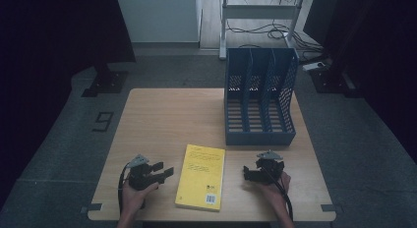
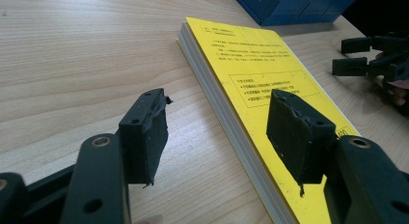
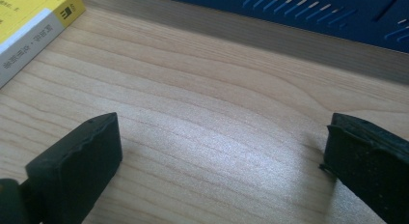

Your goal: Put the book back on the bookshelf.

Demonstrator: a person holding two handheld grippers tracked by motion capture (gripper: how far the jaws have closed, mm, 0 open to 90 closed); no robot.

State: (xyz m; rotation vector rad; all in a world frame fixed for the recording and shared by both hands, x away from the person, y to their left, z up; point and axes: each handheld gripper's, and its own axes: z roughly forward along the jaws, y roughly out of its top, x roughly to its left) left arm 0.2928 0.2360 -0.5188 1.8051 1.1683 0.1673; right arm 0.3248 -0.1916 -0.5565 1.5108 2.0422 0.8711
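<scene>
Yellow book (image 3: 29, 21) spine, perhaps lettered

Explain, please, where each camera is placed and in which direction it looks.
High view: above the person's side, looking forward and down on the table; both hands, left tongs and right tongs show.
Left gripper view: on the left tongs, facing the yellow book; its open jaws show.
Right gripper view: on the right tongs, facing the blue file rack; its open jaws show.
Shared: all three show the book and rack.
</scene>
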